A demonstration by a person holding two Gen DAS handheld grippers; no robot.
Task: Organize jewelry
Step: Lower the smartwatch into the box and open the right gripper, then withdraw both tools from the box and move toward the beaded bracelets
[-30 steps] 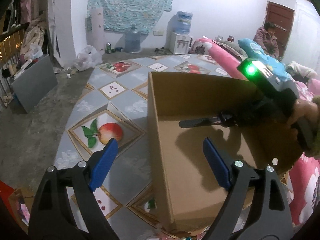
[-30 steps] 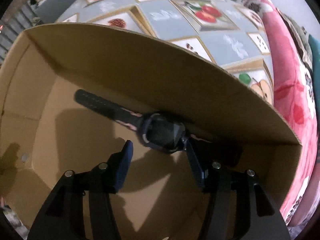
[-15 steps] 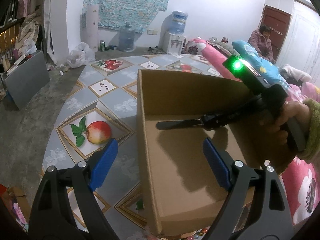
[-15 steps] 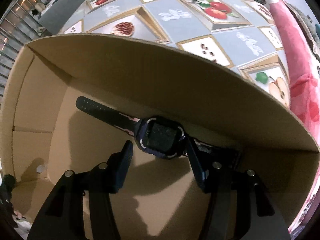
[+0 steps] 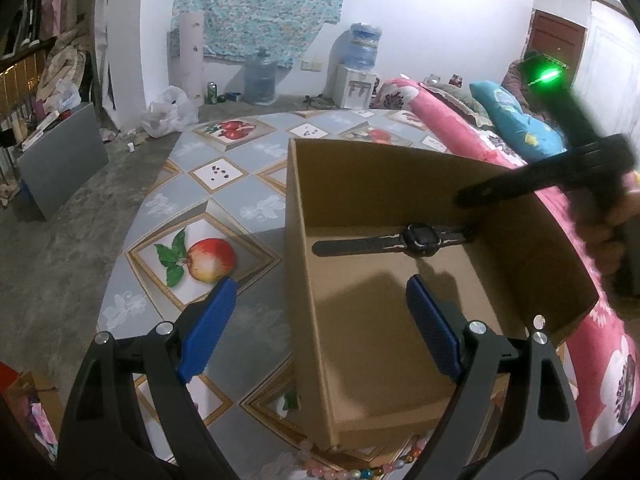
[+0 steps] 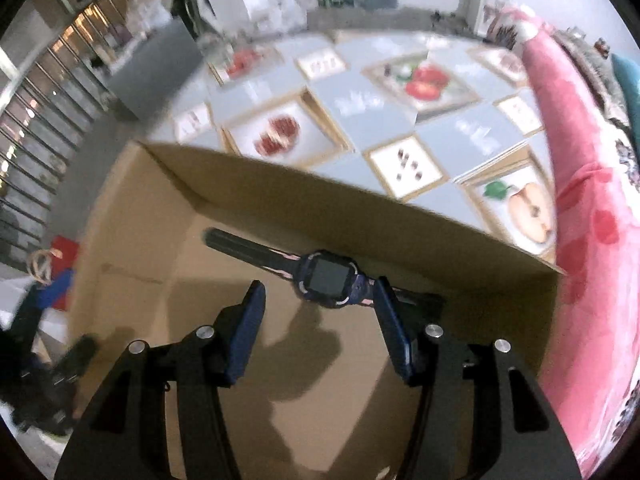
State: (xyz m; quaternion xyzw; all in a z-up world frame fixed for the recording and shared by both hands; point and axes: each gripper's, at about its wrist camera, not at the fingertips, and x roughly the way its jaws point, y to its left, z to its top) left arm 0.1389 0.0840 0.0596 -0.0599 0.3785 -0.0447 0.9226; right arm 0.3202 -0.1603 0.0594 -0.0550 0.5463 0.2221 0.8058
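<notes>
Cardboard box (image 5: 400, 344) sits open-topped on a table (image 5: 248, 208) covered in a fruit-print cloth, and it seems to serve as the collecting place for the jewelry: a dark wristwatch (image 6: 326, 278) lies flat on its floor, stretched along the foot of the far wall, face up, with one strap running out to the left. The right gripper (image 6: 320, 320) hangs above the box and points steeply down into it; its jaws stand apart with nothing between the pads, so the watch looks released rather than held. In the right wrist view the watch case lies just past the fingertips, slightly nearer the right-hand pad, and whether that pad touches the strap cannot be told through the blur. The left gripper (image 5: 320, 328) waits at the near left corner of the box with its jaws spread wide and empty, one blue finger (image 5: 206, 326) over the tablecloth outside the wall and the other over the box floor, well short of the watch. A string of coloured beads (image 5: 360, 470) lies on the table against the near bottom edge of the box, just under that gripper, and is probably the next piece to go in.
</notes>
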